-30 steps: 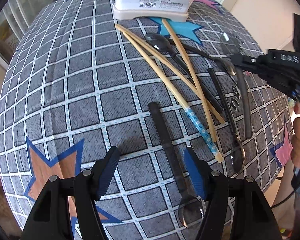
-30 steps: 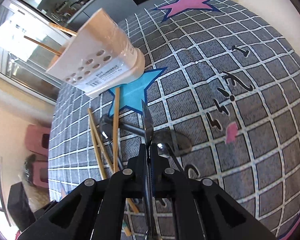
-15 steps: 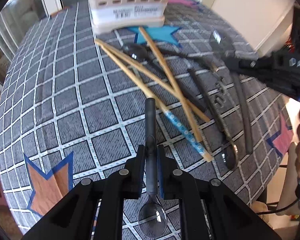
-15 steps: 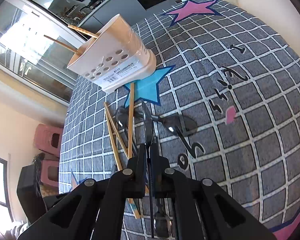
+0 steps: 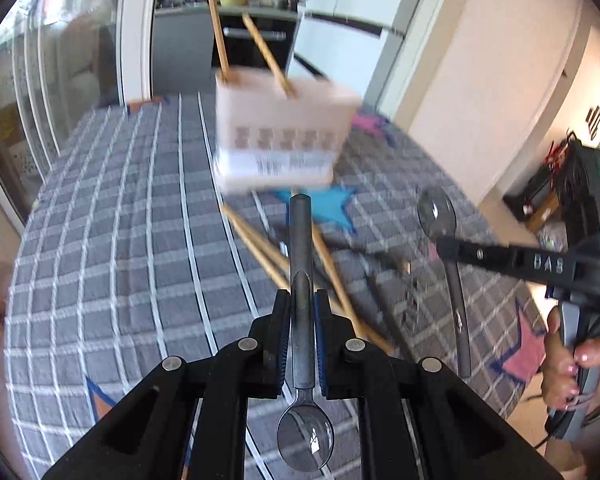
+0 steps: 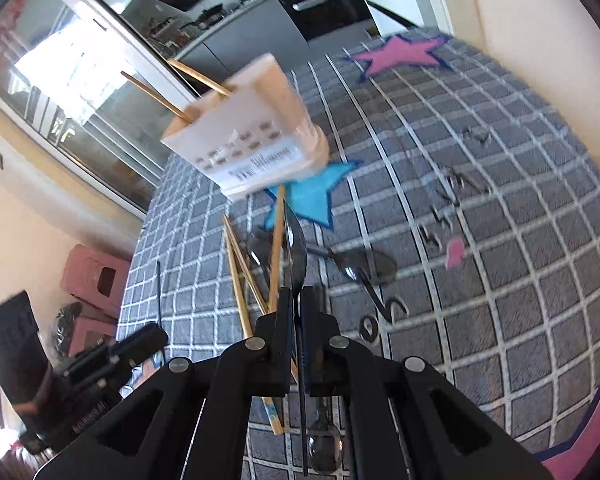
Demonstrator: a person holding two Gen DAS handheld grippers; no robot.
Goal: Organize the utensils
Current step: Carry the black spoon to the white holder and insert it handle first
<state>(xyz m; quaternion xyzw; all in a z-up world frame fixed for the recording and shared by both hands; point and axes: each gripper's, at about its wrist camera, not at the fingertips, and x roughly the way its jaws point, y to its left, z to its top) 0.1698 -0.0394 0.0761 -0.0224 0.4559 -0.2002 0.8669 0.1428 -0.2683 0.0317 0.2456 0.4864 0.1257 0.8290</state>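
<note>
My left gripper is shut on a grey plastic spoon, handle pointing forward, bowl hanging below the jaws, lifted above the table. My right gripper is shut on a second grey spoon, bowl forward and seen edge-on; it also shows in the left wrist view. A beige utensil holder with two chopsticks standing in it sits at the far side of the table and also shows in the right wrist view. Loose wooden chopsticks and dark spoons lie below.
The table wears a grey checked cloth with blue and pink stars. A kitchen counter and glass doors stand behind. The left gripper's body shows in the right wrist view. A pink stool stands beside the table.
My left gripper closed on the spoon and lifted it off the cloth, tilting up toward the holder. My right gripper rose with its spoon.
</note>
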